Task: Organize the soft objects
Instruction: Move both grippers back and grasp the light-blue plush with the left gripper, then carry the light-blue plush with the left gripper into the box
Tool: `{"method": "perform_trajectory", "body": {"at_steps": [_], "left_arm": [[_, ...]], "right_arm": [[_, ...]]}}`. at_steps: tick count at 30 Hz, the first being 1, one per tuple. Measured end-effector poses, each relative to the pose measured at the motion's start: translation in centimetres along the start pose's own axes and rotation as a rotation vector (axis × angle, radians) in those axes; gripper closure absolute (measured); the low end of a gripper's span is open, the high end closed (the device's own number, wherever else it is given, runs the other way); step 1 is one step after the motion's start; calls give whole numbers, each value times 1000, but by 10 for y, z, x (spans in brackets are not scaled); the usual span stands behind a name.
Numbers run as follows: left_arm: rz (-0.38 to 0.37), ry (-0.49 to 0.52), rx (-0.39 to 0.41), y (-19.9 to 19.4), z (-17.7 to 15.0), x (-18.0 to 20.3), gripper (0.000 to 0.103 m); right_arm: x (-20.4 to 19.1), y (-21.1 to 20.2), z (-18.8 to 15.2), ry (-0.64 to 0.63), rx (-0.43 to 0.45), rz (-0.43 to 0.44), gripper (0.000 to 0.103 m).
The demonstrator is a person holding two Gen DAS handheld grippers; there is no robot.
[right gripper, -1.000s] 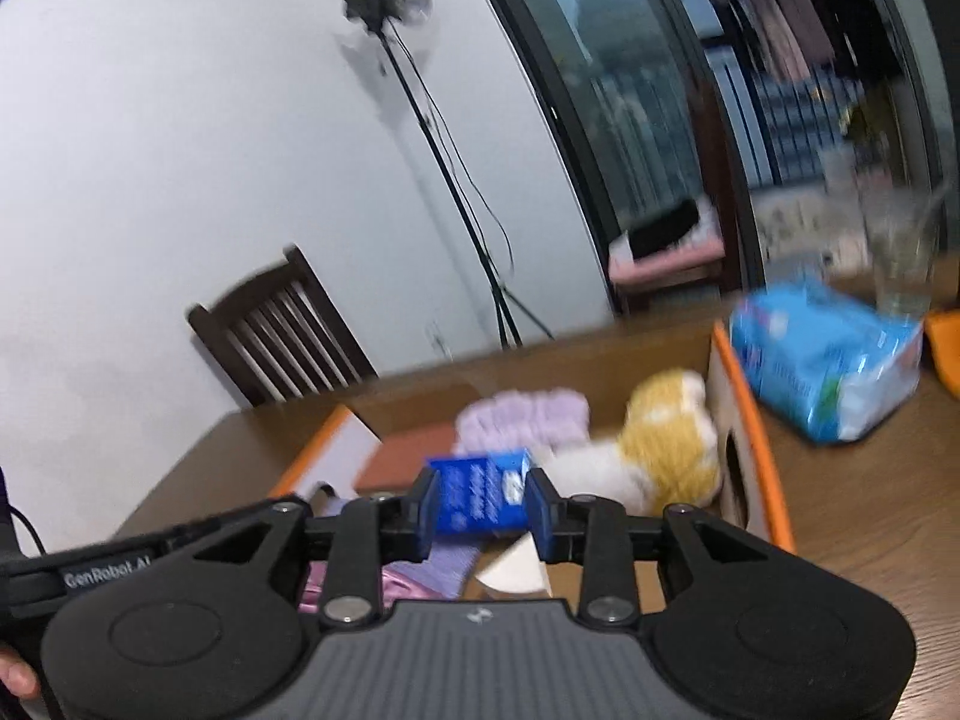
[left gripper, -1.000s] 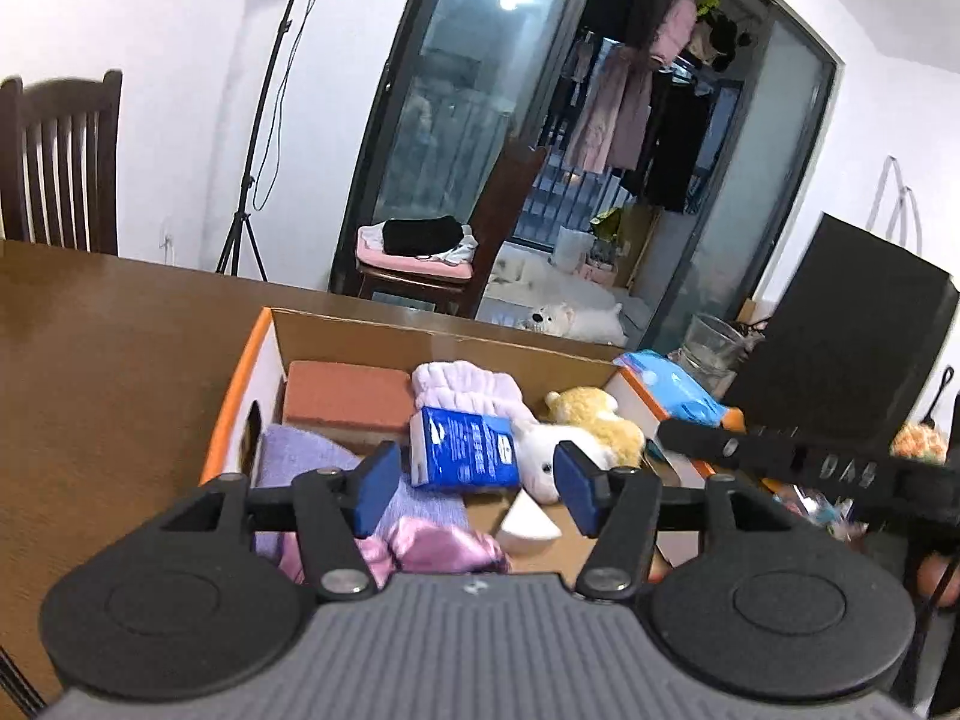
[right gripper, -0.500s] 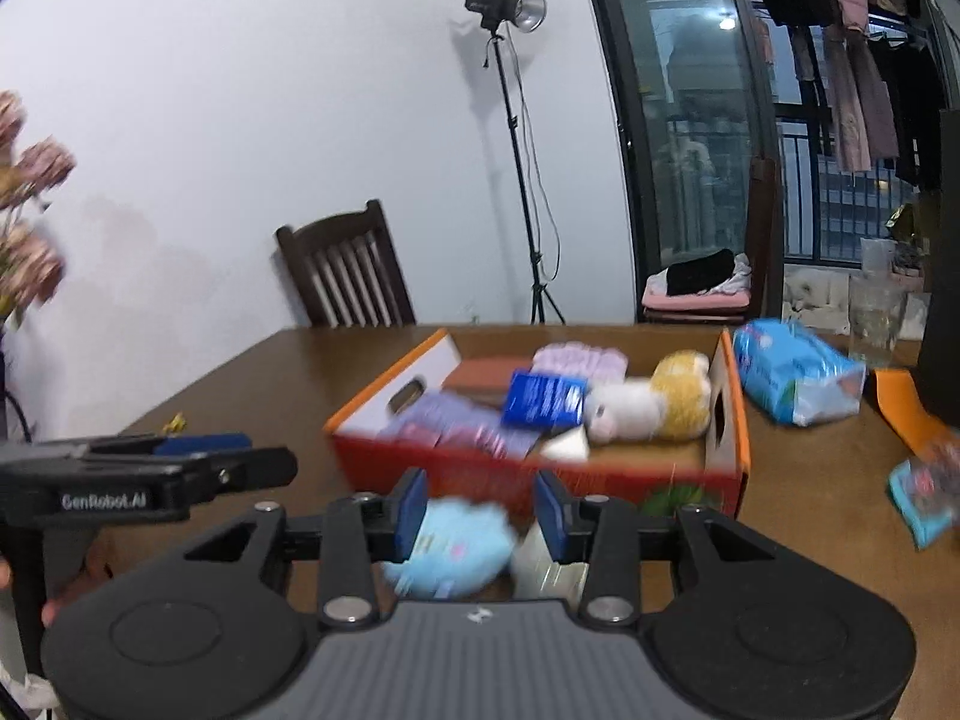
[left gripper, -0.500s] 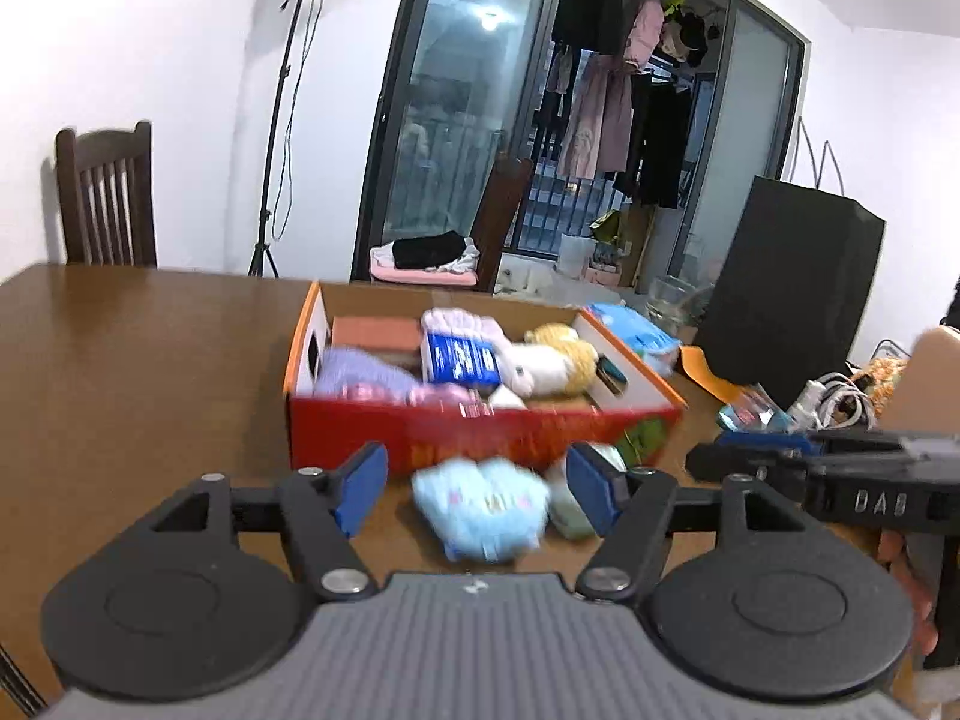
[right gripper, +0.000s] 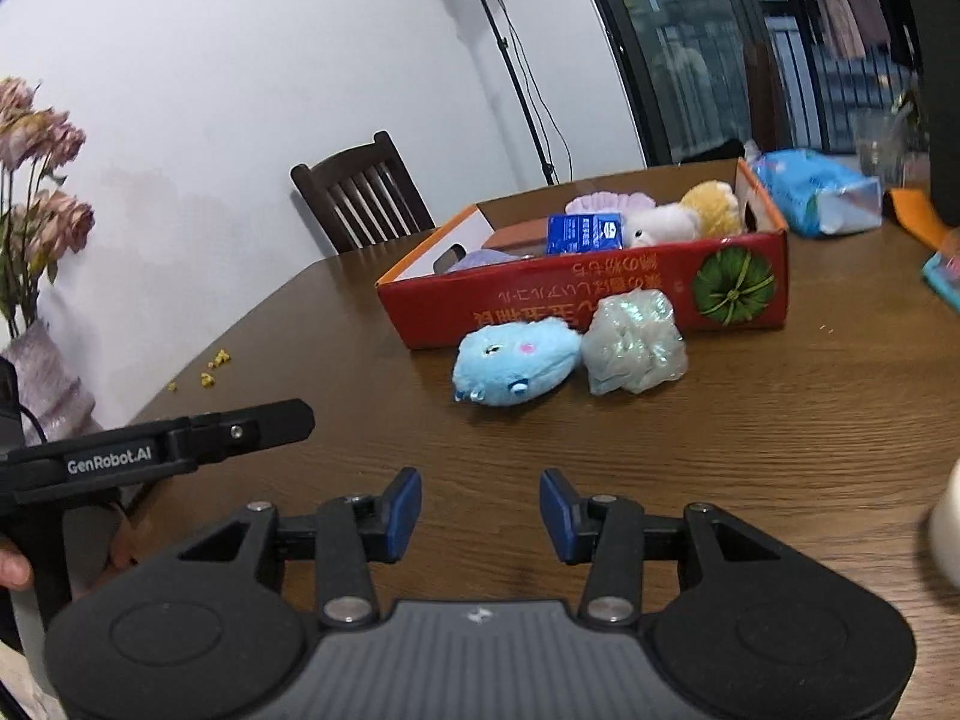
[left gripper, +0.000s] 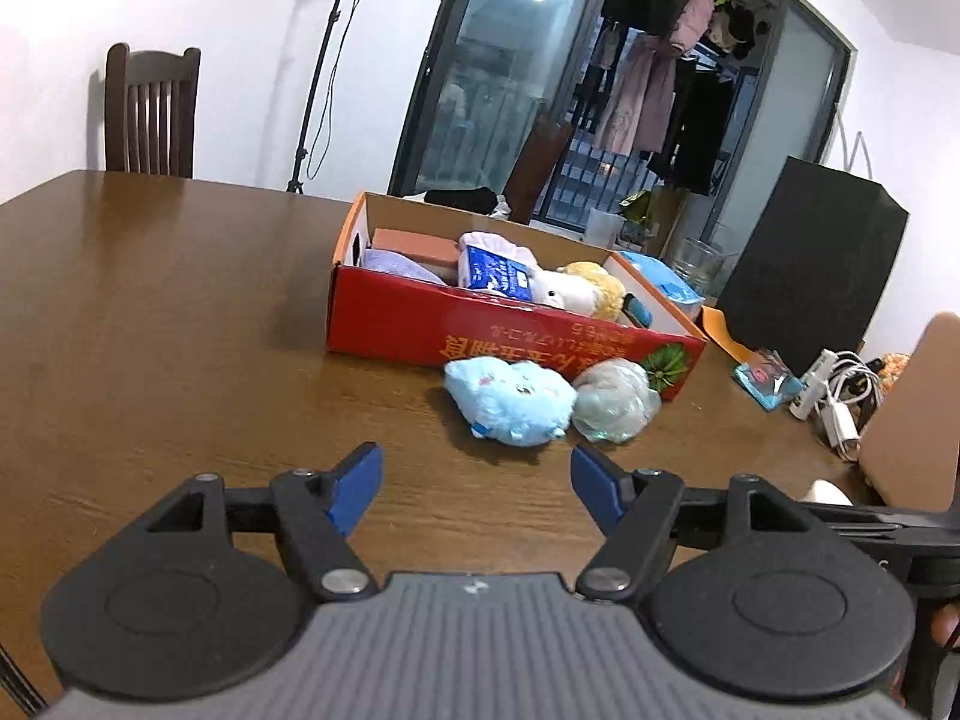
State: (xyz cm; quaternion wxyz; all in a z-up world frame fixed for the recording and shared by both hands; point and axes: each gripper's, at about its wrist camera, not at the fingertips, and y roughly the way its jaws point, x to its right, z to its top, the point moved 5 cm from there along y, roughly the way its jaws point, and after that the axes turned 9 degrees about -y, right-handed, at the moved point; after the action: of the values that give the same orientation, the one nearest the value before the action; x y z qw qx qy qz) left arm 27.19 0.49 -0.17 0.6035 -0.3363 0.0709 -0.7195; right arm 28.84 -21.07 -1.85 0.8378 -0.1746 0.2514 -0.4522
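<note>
Both claws released: left gripper [left gripper: 476, 479]; right gripper [right gripper: 479, 507] | blue plush [right gripper: 515, 363] and mesh pouf [right gripper: 633, 343] lain against red box [right gripper: 594, 303] on desk [right gripper: 750, 420] | "GenRobot.AI" is read on the left gripper's handle

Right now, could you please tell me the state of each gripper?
Left gripper: open, holding nothing, above the brown wooden table.
Right gripper: open, holding nothing, short of the fluffy light-blue plush toy.
</note>
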Motion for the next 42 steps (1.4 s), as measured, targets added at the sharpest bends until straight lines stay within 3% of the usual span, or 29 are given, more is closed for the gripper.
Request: {"method": "perform_trajectory", "body": {"at_steps": [5,10,14,17,21,27,30,32,35,39,42], "left_arm": [[-12,-3,-22,42,21,-8,34],[-105,-58,-82,102,48,-18,36],[-82,-64,-142,142,57,-18,50],[-123,-70,-199,154,49,-16,65],[-126,-98,-192,135,38,-19,70],[-136,-128,-211,62,-20,-1,71],[-189,-44,-223,23,-52,31,70],[-238,-10,-232,7,-64,47,69],[-249,11,-200,-3,-61,56,56],[-184,9,-126,-2,-41,46,51],[-146,-15,-133,7,-37,36,51]], "right_arm": [[20,44,14,130,-9,18,58],[40,92,28,265,-9,12,58],[50,113,37,336,9,23,59],[46,121,39,322,2,57,65],[40,111,32,296,-15,82,76],[16,48,-6,138,-102,164,78],[16,8,-31,76,-127,132,77],[27,-16,-41,86,-114,50,75],[45,-44,-48,126,-74,-28,75],[44,-61,-45,135,0,-34,75],[35,-52,-40,127,14,-14,71]]}}
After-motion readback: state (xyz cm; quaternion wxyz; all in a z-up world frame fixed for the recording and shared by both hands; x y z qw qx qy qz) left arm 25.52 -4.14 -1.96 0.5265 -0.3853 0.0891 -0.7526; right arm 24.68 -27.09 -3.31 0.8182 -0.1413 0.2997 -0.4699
